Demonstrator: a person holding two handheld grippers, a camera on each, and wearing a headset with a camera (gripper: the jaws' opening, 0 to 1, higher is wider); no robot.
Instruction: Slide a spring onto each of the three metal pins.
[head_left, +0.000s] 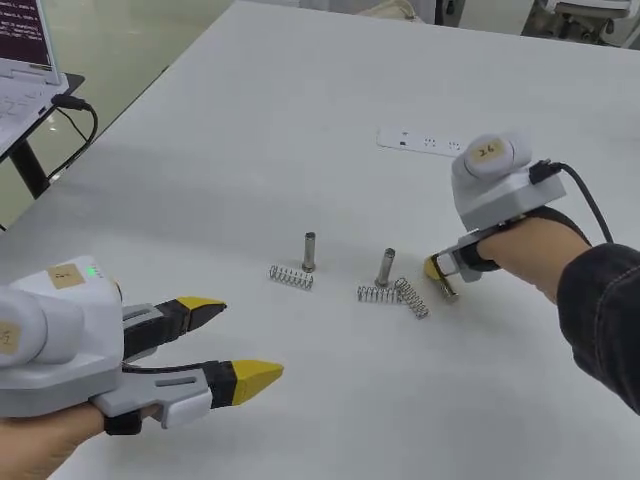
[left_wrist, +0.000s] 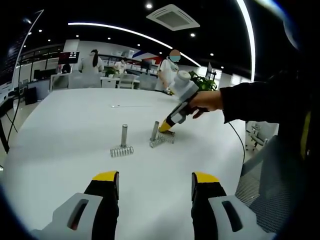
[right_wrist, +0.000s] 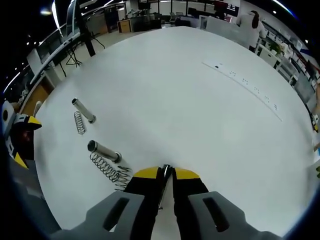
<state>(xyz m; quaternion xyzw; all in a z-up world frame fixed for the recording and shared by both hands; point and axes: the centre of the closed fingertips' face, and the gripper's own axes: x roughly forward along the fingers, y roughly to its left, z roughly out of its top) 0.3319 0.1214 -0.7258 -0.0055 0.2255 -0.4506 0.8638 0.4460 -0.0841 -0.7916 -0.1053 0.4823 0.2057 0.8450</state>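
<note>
Left gripper (head_left: 235, 340) sits low at the near corner of the head view, its grey plastic jaws with yellow tips standing apart over a smooth, matte white table (head_left: 300, 120). The right gripper (head_left: 440, 276) points down at the tabletop, jaws closed on the third pin (head_left: 447, 287), a slim metal cylinder tilted at the yellow tips. The left pin (head_left: 309, 251) and middle pin (head_left: 386, 267) stand upright, apart from each other. The left spring (head_left: 291, 277), a coil of thin wire, lies at the left pin's foot, and the middle spring (head_left: 378, 294) and right spring (head_left: 411, 297) lie beside the middle pin. A flat white power strip (head_left: 420, 143) lies farther back, and a laptop (head_left: 25, 50) sits beyond the table edge. In the left gripper view the jaws gape over bare tabletop, with both upright pins and the coils ahead. Behind them is an open-plan office with desks, people and strip lights on a dark ceiling. In the right gripper view the jaws press together on the thin shaft, with the middle pin (right_wrist: 104, 151) and two coils just left of them and the left pin (right_wrist: 84, 110) farther off.
</note>
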